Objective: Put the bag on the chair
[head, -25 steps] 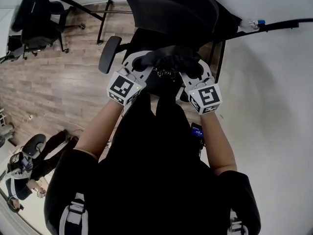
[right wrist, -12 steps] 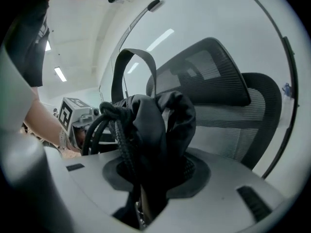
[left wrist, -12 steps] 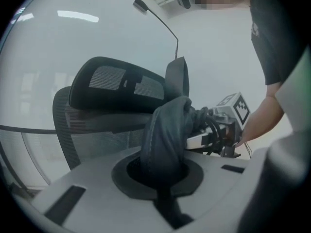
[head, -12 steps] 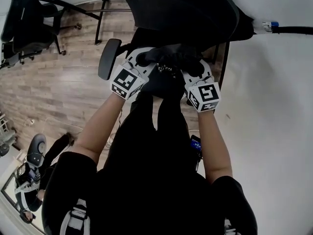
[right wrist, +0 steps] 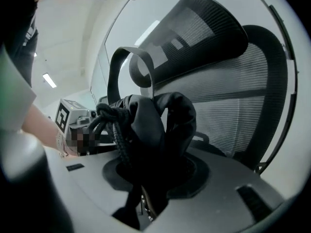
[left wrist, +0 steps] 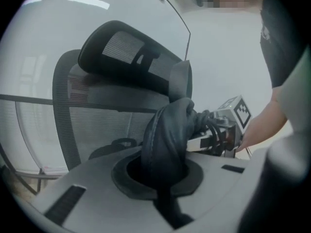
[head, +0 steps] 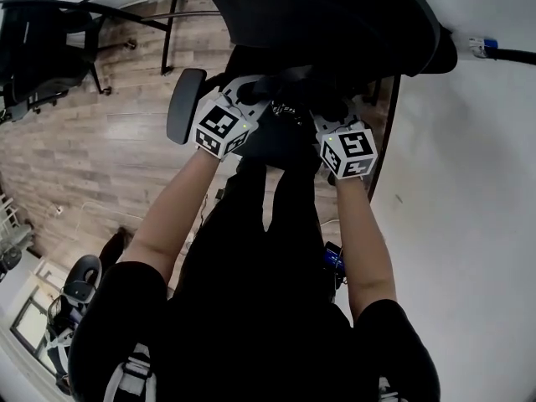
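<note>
A black leather bag (head: 289,103) hangs bunched between my two grippers, just in front of a black mesh office chair (head: 327,23). My left gripper (head: 255,95) is shut on the bag's top fabric (left wrist: 167,140). Facing it, my right gripper (head: 328,111) is shut on the bag (right wrist: 155,130) where a braided cord (right wrist: 109,125) gathers. A strap loop (right wrist: 131,64) sticks up. The chair's backrest (left wrist: 97,106) and headrest (right wrist: 204,33) rise close behind the bag. Its seat is mostly hidden under the bag and my hands.
The chair's left armrest (head: 184,103) juts out beside my left gripper. A white desk top (head: 469,224) runs along the right, with a cable (head: 507,53) on it. Wooden floor (head: 100,166) lies to the left, with another office chair (head: 42,48) far back.
Both grippers have carried the bag forward, closer to the chair's backrest. Their hold on the bag is the same.
</note>
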`<state>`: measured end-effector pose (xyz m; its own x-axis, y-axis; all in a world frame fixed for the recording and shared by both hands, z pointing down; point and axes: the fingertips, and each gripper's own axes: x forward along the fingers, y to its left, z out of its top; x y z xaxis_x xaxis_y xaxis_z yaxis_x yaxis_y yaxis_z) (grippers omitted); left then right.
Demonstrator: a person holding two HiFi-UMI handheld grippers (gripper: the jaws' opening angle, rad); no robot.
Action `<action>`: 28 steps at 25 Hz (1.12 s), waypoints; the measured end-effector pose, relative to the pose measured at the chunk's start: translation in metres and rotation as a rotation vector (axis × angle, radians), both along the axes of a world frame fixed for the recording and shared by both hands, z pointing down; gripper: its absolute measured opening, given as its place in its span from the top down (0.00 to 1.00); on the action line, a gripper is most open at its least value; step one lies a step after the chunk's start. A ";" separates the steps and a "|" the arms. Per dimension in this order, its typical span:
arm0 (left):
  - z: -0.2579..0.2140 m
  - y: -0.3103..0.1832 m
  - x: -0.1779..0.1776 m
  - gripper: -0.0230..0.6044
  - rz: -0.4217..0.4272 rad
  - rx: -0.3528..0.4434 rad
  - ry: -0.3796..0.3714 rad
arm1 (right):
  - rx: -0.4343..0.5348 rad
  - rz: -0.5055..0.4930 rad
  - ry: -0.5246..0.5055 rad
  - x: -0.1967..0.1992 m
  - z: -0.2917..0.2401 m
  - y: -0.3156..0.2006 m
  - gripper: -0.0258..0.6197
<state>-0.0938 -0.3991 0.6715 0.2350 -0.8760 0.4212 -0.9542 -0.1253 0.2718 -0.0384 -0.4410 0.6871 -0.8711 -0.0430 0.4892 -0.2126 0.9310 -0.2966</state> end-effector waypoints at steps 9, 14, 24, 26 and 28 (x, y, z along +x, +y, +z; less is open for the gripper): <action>0.031 -0.013 -0.023 0.93 -0.094 0.065 0.009 | 0.054 0.032 -0.041 -0.021 0.029 -0.015 0.75; 0.050 -0.025 -0.031 0.93 -0.109 0.071 -0.021 | 0.044 0.076 -0.039 -0.024 0.052 -0.026 0.73; 0.098 -0.053 -0.045 0.90 -0.109 0.012 -0.046 | -0.037 0.141 0.072 -0.032 0.105 -0.055 0.66; 0.106 -0.055 -0.048 0.88 -0.113 0.000 -0.046 | -0.037 0.142 0.086 -0.032 0.112 -0.058 0.65; 0.116 -0.057 -0.050 0.83 -0.118 -0.021 -0.038 | -0.048 0.152 0.107 -0.029 0.121 -0.060 0.64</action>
